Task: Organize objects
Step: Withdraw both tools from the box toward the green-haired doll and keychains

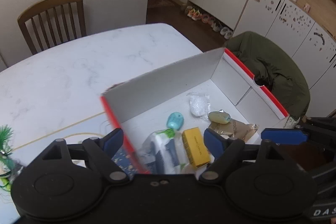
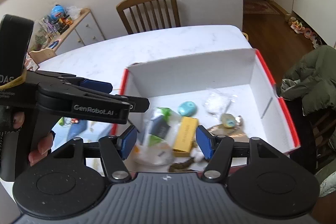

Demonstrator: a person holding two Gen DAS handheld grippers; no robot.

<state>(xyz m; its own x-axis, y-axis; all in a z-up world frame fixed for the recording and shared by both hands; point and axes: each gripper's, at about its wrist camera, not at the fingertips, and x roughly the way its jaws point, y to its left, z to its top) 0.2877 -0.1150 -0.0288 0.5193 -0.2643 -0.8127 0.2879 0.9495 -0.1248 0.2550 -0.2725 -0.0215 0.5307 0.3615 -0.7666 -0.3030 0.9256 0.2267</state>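
We hover both grippers over the red-edged white cardboard box (image 2: 271,75) on the marble table.

Our left gripper (image 1: 163,141) and right gripper (image 2: 166,143) gape, holding nothing; the yellow rectangular carton (image 2: 185,135) lies between the right jaws' tips, inside the box.

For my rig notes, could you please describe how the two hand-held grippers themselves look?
Both are matte black. The left hand-held gripper has smooth round pivot discs, silver pins and blue finger pads. The right hand-held gripper has a ribbed grey centre panel and the same blue pads. Seen from the right wrist view, the left one's side reads "GenRobot.AI" in white; its handle shows "DAS".
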